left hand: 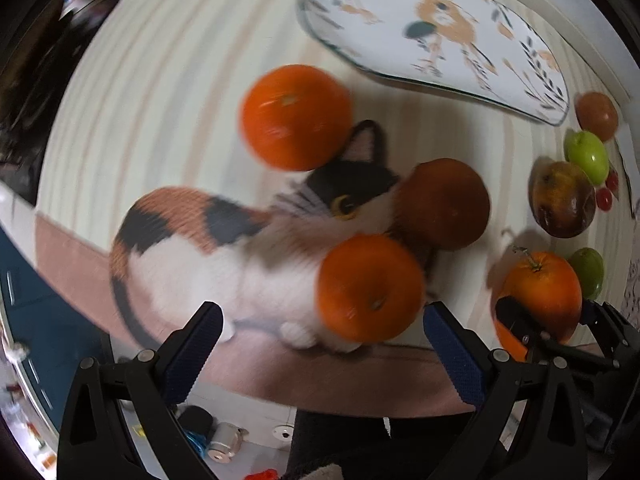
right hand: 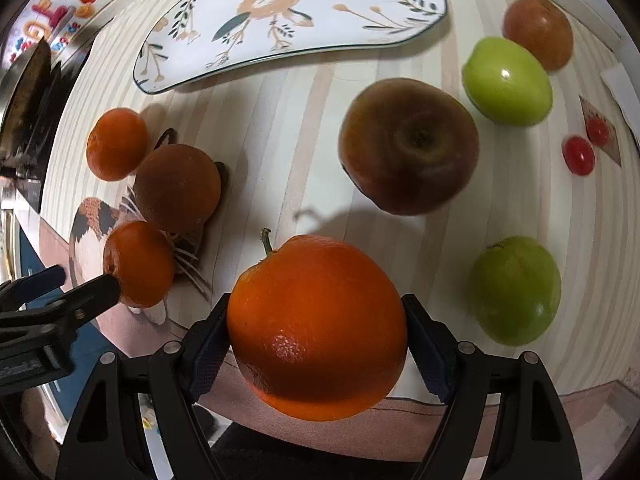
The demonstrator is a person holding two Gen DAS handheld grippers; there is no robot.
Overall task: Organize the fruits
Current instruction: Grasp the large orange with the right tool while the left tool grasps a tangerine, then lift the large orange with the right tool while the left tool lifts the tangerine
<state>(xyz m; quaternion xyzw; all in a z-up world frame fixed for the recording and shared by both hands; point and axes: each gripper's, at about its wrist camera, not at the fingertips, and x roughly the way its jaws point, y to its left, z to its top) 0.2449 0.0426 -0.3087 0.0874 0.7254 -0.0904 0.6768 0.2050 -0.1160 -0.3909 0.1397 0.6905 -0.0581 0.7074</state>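
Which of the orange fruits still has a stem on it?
The large orange between the right tool's fingers. A short stem sticks up from its top; the two small tangerines over the cat picture show none.

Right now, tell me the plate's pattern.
White plate with tan flowers, dark leaves; clearest in right wrist view.

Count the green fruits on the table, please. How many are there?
2. One green fruit lies far right, between the small brownish fruit and the big dark apple. The other green fruit lies nearer, right of the orange. None seems hidden.
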